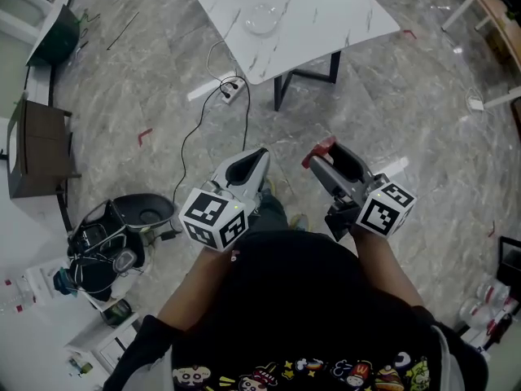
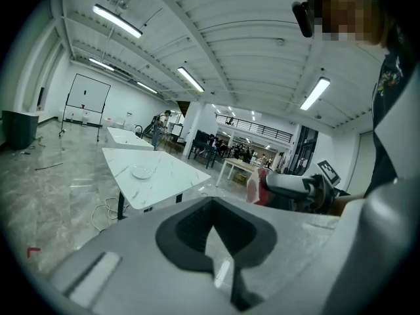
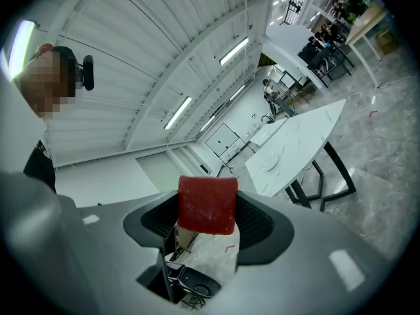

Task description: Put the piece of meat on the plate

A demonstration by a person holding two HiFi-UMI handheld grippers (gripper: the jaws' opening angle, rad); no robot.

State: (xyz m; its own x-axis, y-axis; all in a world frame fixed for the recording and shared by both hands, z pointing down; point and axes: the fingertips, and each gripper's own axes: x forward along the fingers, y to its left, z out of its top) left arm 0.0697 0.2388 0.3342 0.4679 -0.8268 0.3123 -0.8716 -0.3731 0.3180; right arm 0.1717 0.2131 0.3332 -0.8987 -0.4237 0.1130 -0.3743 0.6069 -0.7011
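Meat (image 3: 207, 204), one piece, pinched by right gripper (image 1: 324, 155) fingers; left gripper (image 1: 259, 155) fingers pressed together; one plate (image 1: 262, 19).

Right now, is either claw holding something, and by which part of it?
The right claw grips the piece of meat by its two opposite sides, its far end sticking out. The left claw is shut and holds nothing.
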